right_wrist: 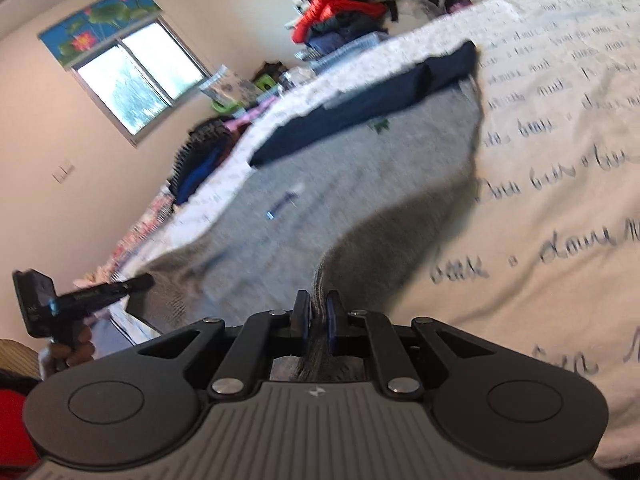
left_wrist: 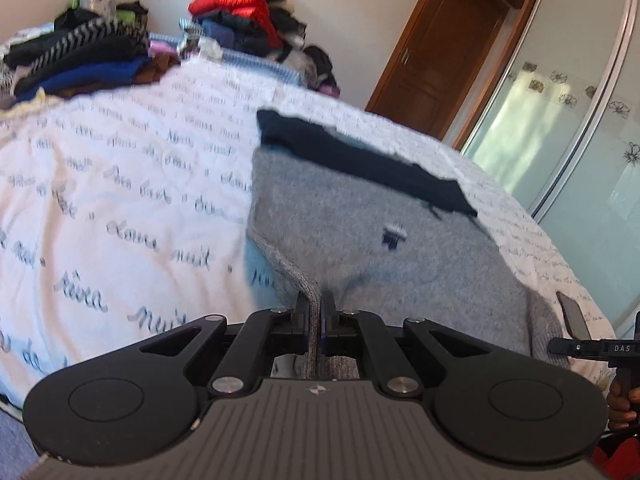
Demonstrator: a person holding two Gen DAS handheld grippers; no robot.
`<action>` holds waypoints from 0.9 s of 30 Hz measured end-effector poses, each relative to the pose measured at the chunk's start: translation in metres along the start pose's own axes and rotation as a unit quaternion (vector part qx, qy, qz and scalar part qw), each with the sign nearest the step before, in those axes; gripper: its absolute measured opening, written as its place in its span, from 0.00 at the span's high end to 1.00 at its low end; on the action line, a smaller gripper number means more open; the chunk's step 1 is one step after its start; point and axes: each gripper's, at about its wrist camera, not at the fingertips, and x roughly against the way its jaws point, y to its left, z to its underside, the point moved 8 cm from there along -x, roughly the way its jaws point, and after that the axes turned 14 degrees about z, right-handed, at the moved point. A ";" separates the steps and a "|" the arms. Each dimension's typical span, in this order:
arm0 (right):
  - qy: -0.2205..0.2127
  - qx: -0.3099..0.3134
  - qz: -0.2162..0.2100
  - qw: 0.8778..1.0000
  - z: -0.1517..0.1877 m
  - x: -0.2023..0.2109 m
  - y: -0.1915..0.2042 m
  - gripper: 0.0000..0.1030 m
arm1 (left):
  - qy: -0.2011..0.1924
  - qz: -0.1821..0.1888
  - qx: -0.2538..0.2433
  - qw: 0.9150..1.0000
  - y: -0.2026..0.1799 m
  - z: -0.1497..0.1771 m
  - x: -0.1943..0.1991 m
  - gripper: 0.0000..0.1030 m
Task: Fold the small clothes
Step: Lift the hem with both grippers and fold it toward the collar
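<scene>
A small grey knit sweater [left_wrist: 380,248] with a dark navy band [left_wrist: 360,160] along its far end and a small dark emblem lies on a white bedspread printed with script. My left gripper [left_wrist: 316,304] is shut on the sweater's near ribbed edge, and the cloth is pinched between its blue pads. In the right wrist view the same grey sweater [right_wrist: 320,184] stretches away, and my right gripper [right_wrist: 318,304] is shut on another near edge of it. Both near corners are lifted off the bed. The other gripper shows at each view's side edge, held by a hand.
The white bedspread [left_wrist: 120,200] spreads wide to the left of the sweater. Piles of dark, blue and red clothes [left_wrist: 240,12] sit along the bed's far side. A wooden door [left_wrist: 436,48] and a frosted glass sliding door [left_wrist: 580,120] stand to the right. A window [right_wrist: 136,76] is on the wall.
</scene>
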 end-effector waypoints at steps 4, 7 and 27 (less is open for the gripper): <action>0.032 -0.017 0.006 0.999 0.018 -0.007 -0.015 0.88 | 0.024 -0.006 0.022 0.999 0.018 0.019 -0.011 0.93; 0.045 -0.034 -0.005 0.998 0.026 -0.009 -0.021 0.75 | 0.027 0.002 0.054 0.998 0.033 0.028 -0.014 0.92; -0.005 -0.122 -0.088 0.989 0.012 0.011 -0.032 0.90 | -0.028 0.025 0.028 0.999 0.015 0.008 0.007 0.94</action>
